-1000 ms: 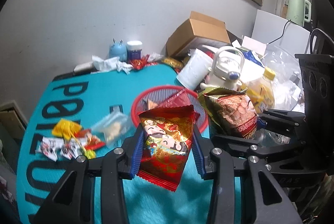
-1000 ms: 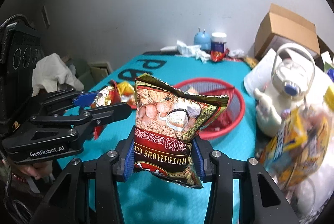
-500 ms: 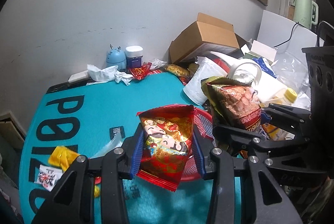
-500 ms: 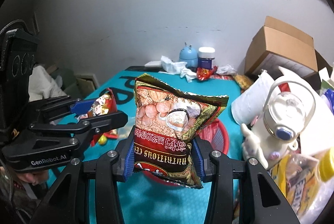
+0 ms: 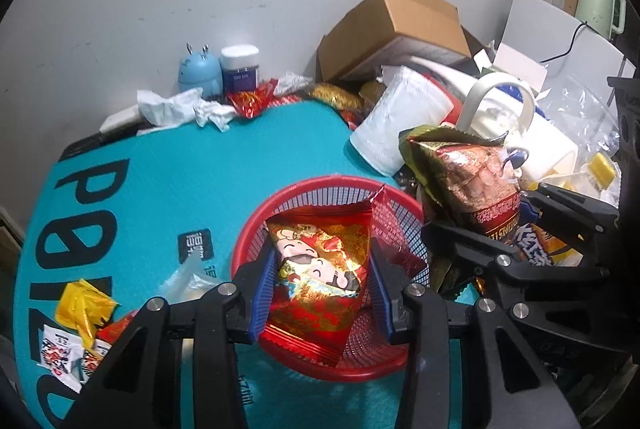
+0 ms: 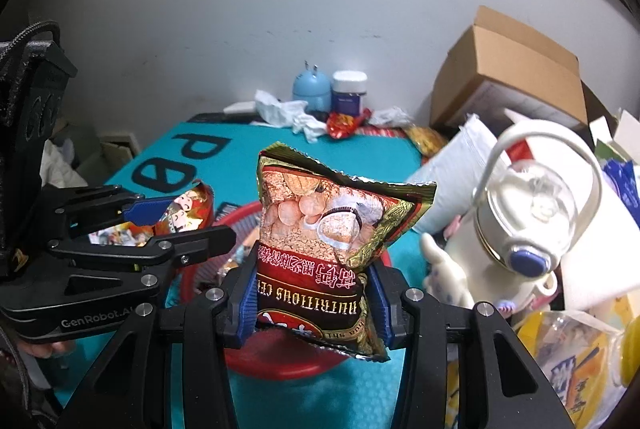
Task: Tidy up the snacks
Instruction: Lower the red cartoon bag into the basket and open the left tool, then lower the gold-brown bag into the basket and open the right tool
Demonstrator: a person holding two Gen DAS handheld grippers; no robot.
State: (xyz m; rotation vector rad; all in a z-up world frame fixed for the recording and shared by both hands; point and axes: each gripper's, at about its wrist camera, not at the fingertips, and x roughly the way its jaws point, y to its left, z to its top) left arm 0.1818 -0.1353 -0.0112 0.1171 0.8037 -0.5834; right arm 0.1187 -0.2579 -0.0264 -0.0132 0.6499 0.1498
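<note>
My left gripper [image 5: 320, 289] is shut on a red foil snack packet with a cartoon figure [image 5: 316, 269], held directly over the red mesh basket [image 5: 328, 189] on the teal mat. My right gripper [image 6: 312, 301] is shut on a brown and gold cereal snack bag [image 6: 320, 229], held above the basket's [image 6: 280, 365] near rim. The right gripper and its bag [image 5: 476, 189] show at the right of the left wrist view. The left gripper and its red packet [image 6: 188, 213] show at the left of the right wrist view. Another red packet [image 5: 396, 229] lies in the basket.
Loose small snacks [image 5: 80, 317] lie on the mat's left. A white kettle-shaped jug [image 6: 520, 229], a white roll [image 5: 400, 121], a cardboard box [image 5: 400, 25] and plastic bags crowd the right. A blue jar [image 5: 240, 69], a blue figurine and crumpled tissues stand by the wall.
Both grippers have moved forward and tilted down over the basket with their packets still held. The basket now lies directly under the left gripper's red packet.
</note>
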